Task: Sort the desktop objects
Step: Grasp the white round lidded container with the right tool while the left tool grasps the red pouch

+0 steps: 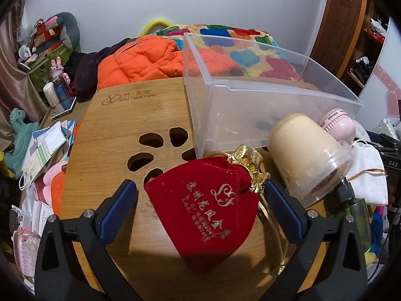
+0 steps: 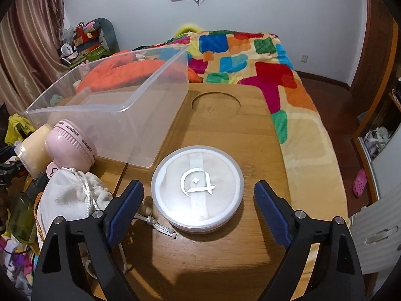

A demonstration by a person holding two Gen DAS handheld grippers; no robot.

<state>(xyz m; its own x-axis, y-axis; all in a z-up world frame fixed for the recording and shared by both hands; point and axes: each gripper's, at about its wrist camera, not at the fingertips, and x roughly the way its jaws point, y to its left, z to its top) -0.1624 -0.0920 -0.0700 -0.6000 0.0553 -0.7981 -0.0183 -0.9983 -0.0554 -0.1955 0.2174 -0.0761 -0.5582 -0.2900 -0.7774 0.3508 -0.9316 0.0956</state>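
Desk (image 1: 112, 115): matt bamboo wood. Bin (image 1: 250, 105): clear smooth plastic. Pouch (image 1: 200, 200): red velvet cloth, gold foil-like trim. Round case (image 2: 198, 188): frosted plastic.

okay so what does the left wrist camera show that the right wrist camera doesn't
Only the left wrist view shows the red velvet pouch lying between the open left hand-held gripper and the paw-shaped cutouts in the bamboo table.

Only the right wrist view shows the round white case between the open right hand-held gripper.

Both show the clear plastic bin, cream cup, pink fan and white drawstring bag.
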